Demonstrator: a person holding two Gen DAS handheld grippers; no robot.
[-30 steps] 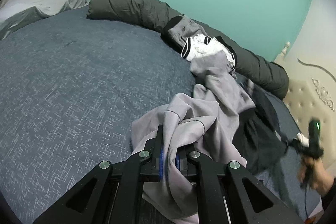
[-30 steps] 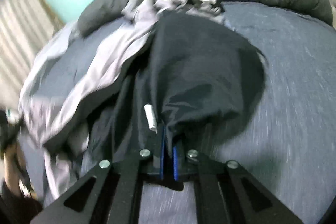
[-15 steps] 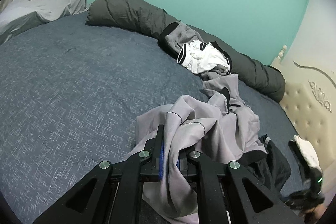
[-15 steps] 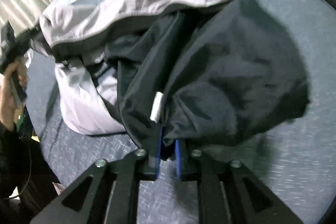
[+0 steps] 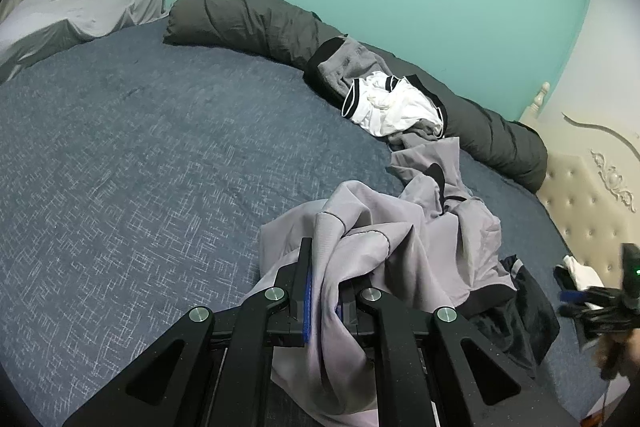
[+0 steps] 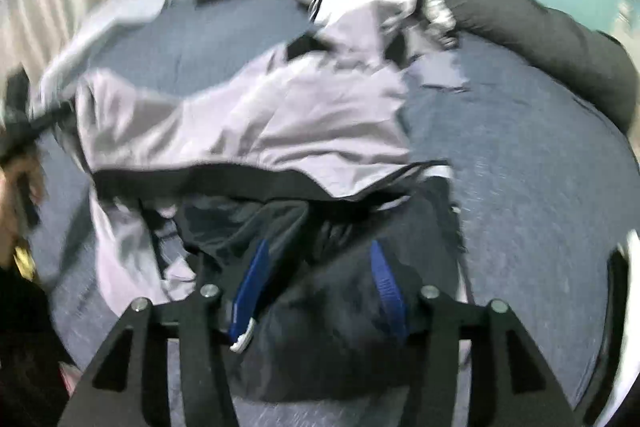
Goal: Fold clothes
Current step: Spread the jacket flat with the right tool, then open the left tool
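now right gripper (image 6: 316, 291) jaws opening, black garment (image 6: 320, 327) no longer pinched

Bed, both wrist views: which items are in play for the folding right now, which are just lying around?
In play:
- lilac garment, clamped in the left tool
- black garment, between the opening fingers of the right tool

Lying about:
- white shorts with black trim
- grey garment under them
- dark rolled duvet
- blue bedspread

Crumpled lilac-and-black jacket (image 5: 408, 239) on bed
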